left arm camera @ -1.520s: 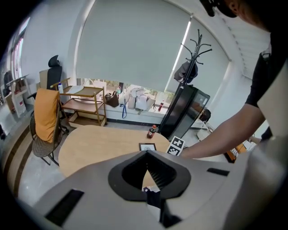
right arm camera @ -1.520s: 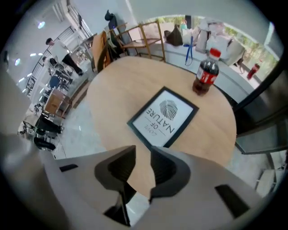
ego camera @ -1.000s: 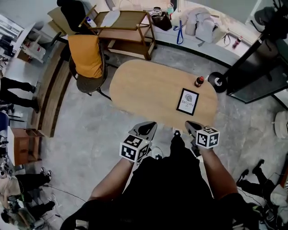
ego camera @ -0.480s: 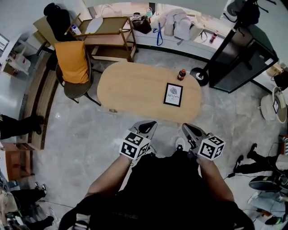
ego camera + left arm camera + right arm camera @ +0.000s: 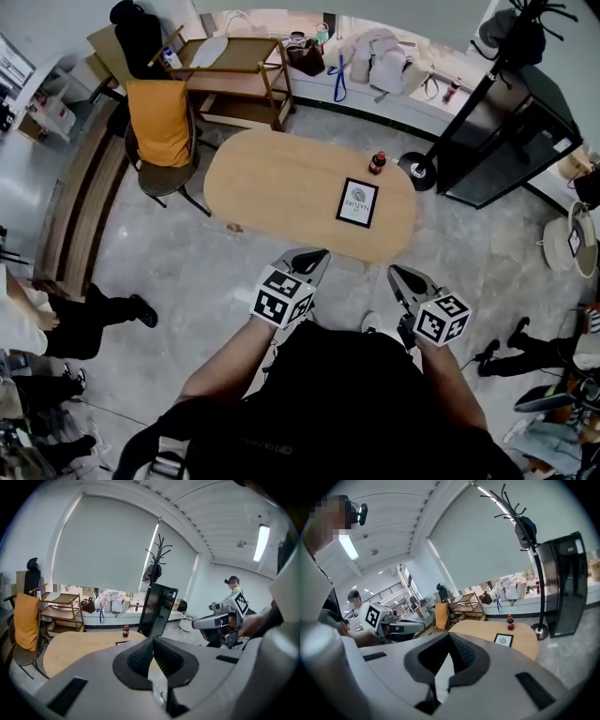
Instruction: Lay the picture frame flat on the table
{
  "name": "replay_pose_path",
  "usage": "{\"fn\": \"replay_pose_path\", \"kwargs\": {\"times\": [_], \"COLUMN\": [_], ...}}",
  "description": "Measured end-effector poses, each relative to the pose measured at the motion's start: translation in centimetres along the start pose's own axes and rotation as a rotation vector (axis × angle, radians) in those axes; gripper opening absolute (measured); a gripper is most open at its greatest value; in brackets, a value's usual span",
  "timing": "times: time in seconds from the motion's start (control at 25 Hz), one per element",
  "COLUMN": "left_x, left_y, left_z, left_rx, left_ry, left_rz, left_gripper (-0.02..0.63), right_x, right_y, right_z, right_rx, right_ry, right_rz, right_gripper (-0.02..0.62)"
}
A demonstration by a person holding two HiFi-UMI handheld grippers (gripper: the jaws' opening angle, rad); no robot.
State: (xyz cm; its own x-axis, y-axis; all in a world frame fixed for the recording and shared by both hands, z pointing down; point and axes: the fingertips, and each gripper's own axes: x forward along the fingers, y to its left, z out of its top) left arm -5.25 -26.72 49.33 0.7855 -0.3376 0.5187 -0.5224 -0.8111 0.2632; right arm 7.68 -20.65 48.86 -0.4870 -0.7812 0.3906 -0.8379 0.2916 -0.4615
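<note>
Black shirt (image 5: 347, 394), grey grippers (image 5: 314, 256) bearing black-and-white marker cubes (image 5: 281, 302).

picture frame (image 5: 358, 202) print illegible, bystander (image 5: 89, 317) cropped

Grey floor (image 5: 169, 272), wooden trolley (image 5: 234, 80), chair (image 5: 164, 176) draped in orange, pale blinds (image 5: 108, 550) behind.

Head view overhead, far; gripper views low; all share table (image 5: 272, 183)
</note>
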Motion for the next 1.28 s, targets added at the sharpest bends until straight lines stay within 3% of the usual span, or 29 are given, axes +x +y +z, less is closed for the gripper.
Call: {"fn": "replay_pose_path", "kwargs": {"times": [0.16, 0.32, 0.48, 1.28], "left_x": [1.2, 2.3, 3.1, 3.4], "left_y": [-2.5, -4.8, -6.8, -7.9], "left_z": [1.1, 0.6, 0.2, 0.4], "left_rx": [0.009, -0.001, 0.043, 0.024], "left_ry": [-0.018, 0.011, 0.041, 0.039], "left_rz": [0.0, 0.01, 0.007, 0.044], "left_gripper": [0.005, 0.005, 0.005, 0.005], "right_x": [-1.7, -3.4, -4.4, -4.5], "right_y": [-0.8, -1.9, -3.1, -4.1], "right_z": [0.3, 0.1, -0.3, -0.9], "right_rx": [-0.032, -0.033, -0.029, -0.025], "right_ry": [-0.01, -0.025, -0.044, -0.024], "right_rz": [0.025, 0.042, 0.052, 0.064], "right_gripper": [0.002, 0.002, 0.002, 0.002]}}
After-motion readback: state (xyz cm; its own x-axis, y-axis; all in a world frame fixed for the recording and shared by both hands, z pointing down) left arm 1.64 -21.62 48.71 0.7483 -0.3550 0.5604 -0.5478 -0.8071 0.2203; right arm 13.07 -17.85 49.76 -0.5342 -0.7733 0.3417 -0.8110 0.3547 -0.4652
